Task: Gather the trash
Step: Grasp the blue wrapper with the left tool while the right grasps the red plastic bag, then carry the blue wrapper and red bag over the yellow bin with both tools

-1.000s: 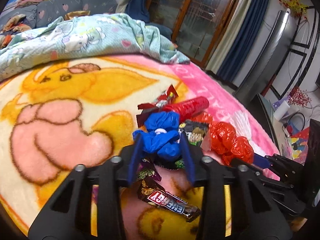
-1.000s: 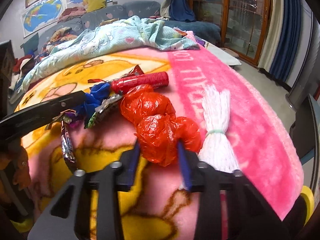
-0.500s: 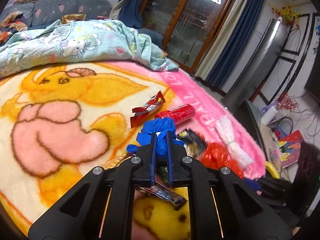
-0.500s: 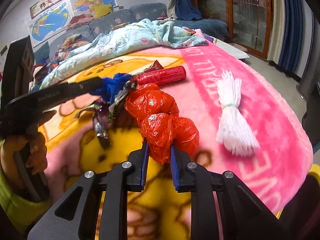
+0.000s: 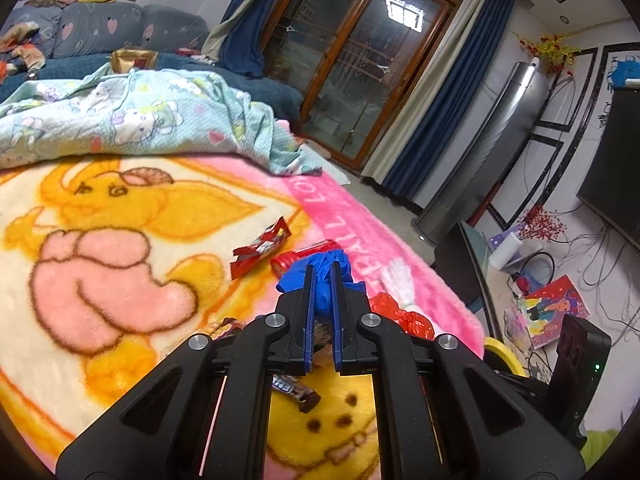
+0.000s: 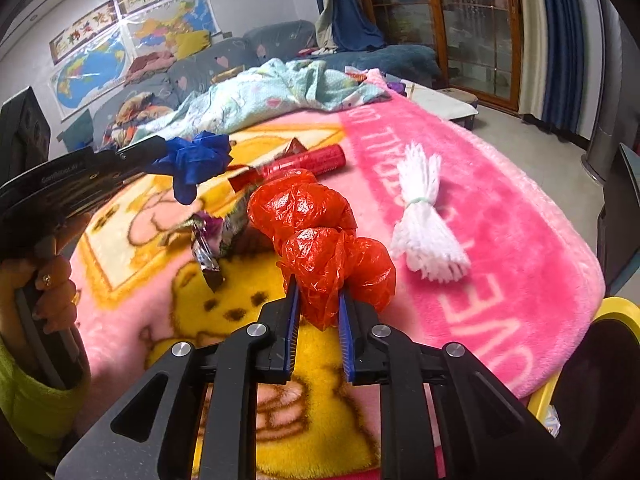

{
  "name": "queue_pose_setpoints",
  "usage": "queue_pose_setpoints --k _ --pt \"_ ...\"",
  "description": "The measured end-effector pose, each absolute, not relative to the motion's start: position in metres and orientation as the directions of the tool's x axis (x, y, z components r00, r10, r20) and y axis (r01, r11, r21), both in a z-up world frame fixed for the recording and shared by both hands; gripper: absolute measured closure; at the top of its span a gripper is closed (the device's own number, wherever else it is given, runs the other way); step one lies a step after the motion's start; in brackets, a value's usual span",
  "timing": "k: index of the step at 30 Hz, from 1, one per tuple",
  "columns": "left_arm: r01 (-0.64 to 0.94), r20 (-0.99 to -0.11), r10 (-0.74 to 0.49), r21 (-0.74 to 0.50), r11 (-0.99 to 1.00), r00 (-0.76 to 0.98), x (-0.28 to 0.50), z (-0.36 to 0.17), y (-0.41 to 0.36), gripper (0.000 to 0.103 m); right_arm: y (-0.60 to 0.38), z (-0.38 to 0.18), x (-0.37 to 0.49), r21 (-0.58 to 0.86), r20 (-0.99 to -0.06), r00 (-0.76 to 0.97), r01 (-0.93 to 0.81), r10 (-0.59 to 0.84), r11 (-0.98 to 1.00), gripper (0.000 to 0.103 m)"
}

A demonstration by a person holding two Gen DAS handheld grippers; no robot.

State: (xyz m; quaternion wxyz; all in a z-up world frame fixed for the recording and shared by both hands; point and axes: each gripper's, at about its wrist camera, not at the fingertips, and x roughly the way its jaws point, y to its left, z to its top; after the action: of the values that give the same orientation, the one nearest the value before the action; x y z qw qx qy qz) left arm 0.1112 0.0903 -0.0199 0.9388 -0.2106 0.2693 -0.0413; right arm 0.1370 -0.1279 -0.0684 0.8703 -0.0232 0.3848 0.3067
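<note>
Both tongs loaded, lifting off the blanket

Your L gripper (image 5: 321,280) pinched the blue bag (image 5: 320,276); R gripper (image 6: 318,300), jaws just closing, clamped the red bag (image 6: 320,240), its lobes stretching straight ahead; yellow bin (image 6: 612,312) sat low-right, just beside the blanket (image 6: 500,220) edge, nearer your R hand w/ the L further off.

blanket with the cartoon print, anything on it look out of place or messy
Yes. Litter lies on the blanket: a torn red wrapper, a red tube, a crumpled foil wrapper and a white tassel bundle. A rumpled teal sheet is heaped at the far end.
</note>
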Motion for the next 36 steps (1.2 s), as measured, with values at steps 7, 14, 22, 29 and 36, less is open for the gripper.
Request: queue_pose_setpoints --k 7,14,22,29,36 --pt "-0.001 -0.463 -0.214 -0.422 0.907 0.860 0.106 -0.009 0.081 0.100 -0.143 -0.053 0.135 0.194 -0.661 0.548 -0.534 0.512 0.823 0.086" --pt "0.040 -0.447 -0.241 -0.413 0.910 0.861 0.101 -0.001 0.065 0.100 -0.162 -0.042 0.137 0.196 -0.644 0.582 -0.502 0.497 0.842 0.086" --pt "0.088 -0.441 -0.274 -0.398 0.913 0.854 0.100 0.004 0.044 0.100 -0.180 -0.032 0.136 0.193 -0.626 0.615 -0.472 0.479 0.860 0.086" --pt "0.129 -0.439 -0.304 -0.383 0.915 0.846 0.098 0.007 0.023 0.100 -0.195 -0.026 0.133 0.194 -0.616 0.637 -0.446 0.462 0.874 0.086" --pt "0.175 -0.433 -0.336 -0.369 0.913 0.836 0.098 0.010 0.004 0.100 -0.213 -0.020 0.130 0.193 -0.606 0.662 -0.415 0.441 0.889 0.086"
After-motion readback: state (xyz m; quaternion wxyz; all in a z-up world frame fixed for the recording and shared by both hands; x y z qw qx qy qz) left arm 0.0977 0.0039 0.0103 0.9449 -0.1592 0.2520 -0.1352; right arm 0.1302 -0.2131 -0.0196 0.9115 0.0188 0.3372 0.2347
